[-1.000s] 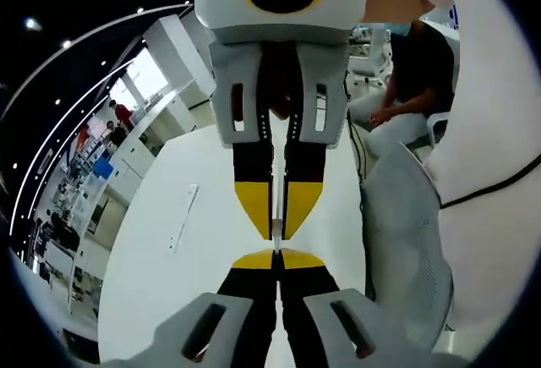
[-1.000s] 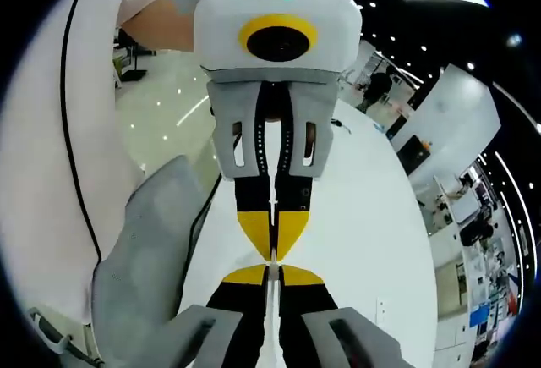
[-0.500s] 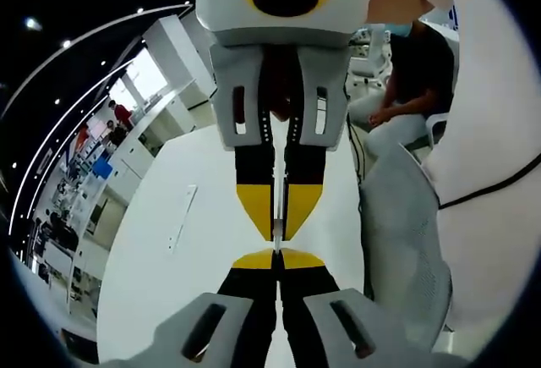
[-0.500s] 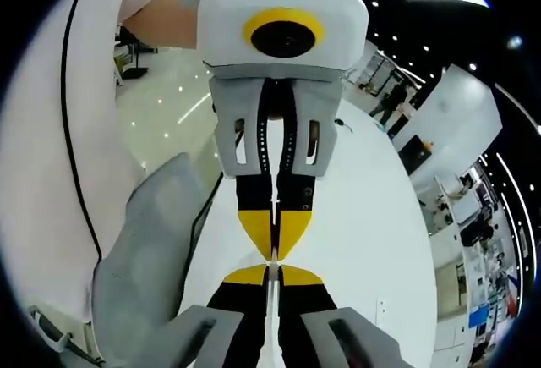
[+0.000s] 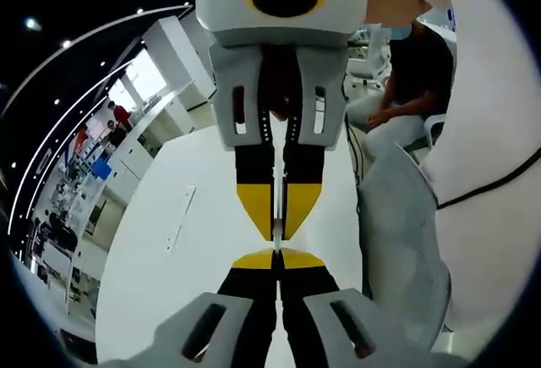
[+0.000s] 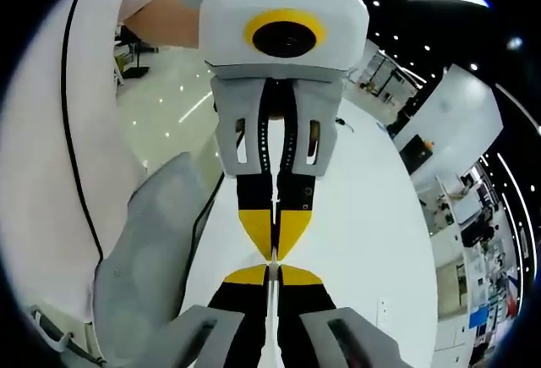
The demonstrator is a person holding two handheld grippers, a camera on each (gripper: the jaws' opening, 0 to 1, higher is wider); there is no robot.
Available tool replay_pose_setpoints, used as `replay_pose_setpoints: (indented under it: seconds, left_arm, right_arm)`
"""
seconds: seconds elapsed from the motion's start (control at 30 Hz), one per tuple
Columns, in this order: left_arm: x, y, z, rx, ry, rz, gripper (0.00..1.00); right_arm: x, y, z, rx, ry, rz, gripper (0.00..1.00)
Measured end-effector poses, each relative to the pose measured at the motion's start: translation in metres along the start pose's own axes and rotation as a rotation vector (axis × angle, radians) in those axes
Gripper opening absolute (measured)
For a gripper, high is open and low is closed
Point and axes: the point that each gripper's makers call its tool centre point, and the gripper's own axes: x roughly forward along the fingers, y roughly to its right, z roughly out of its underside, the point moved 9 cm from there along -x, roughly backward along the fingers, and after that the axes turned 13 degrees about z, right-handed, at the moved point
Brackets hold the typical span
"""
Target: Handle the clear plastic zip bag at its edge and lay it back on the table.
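Almost nothing has shifted: left gripper (image 5: 277, 260) and right gripper (image 6: 273, 271), jaws together, stay tip to tip above the desk (image 5: 161, 258), bag edge indiscernible, laying-down pending.

left gripper view: faces right tool (image 5: 278, 216) close | right gripper view: faces left tool (image 6: 274, 226) close | shared: white table (image 5: 169, 275)

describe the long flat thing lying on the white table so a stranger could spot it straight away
In the left gripper view, start from the big white table that runs away towards the office background. On its bare left half lies a narrow white strip, flat and lengthwise along the table. It is as pale as the tabletop, and its thin dark outline is what sets it apart.
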Motion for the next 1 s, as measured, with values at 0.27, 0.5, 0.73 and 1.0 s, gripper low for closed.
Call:
replay_pose_setpoints:
  seconds: [0.27, 0.5, 0.73, 1.0]
  left_arm:
    - [0.002, 0.001, -0.001, 0.001, 0.003, 0.009, 0.00]
    - [0.002, 0.001, 0.001, 0.002, 0.000, 0.009, 0.00]
    - [0.002, 0.000, 0.003, -0.003, -0.002, 0.010, 0.00]
    - [0.001, 0.000, 0.004, -0.004, 0.002, 0.008, 0.00]
  right_arm:
    - [-0.002, -0.002, 0.002, 0.004, -0.003, -0.004, 0.00]
    - [-0.004, -0.002, 0.007, 0.006, -0.013, -0.001, 0.00]
    - [-0.006, -0.002, 0.011, 0.012, -0.021, -0.001, 0.00]
    - [-0.008, -0.002, 0.014, 0.015, -0.027, 0.001, 0.00]
